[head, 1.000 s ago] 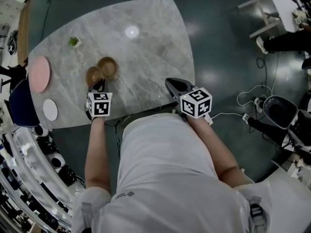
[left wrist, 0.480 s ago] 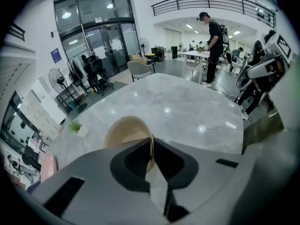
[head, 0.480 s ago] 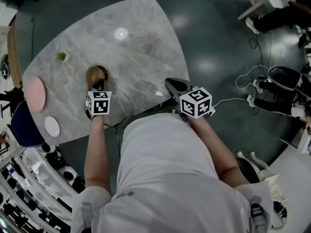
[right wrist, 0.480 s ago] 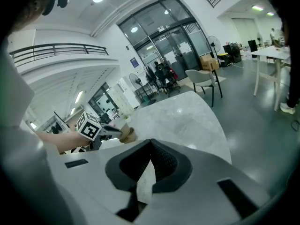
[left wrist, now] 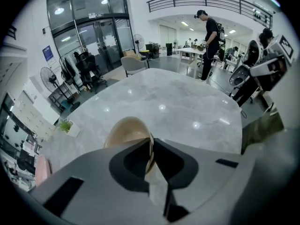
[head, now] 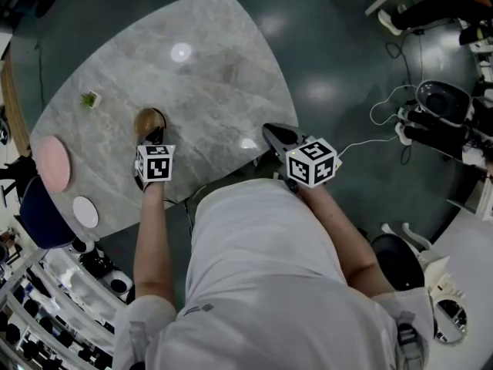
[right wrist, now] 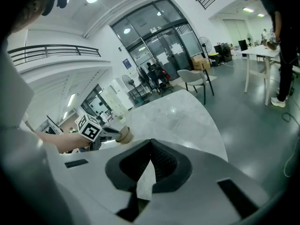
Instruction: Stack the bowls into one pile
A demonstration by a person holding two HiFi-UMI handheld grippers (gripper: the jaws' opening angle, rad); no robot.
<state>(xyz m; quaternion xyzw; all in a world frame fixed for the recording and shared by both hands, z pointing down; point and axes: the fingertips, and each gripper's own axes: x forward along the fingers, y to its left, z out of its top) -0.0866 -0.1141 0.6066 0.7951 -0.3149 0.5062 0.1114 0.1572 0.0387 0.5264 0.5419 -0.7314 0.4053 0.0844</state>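
I'm pinching the bowl (left wrist: 125,131) by its thin rim, left gripper (left wrist: 151,146) clamped on it. It's sitting at the table's (head: 216,91) left half; a second bowl beneath, can't tell. Right gripper (right wrist: 149,162) is hanging closed, empty. Bowl is looking light, rigid, glossy: probably slippery and chippable, so the rim is the only hold.

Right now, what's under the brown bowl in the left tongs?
The left tongs pinch the brown bowl by its rim. Around it only the marble table shows. Whatever sits directly beneath, another bowl or bare table, is hidden by the bowl itself.
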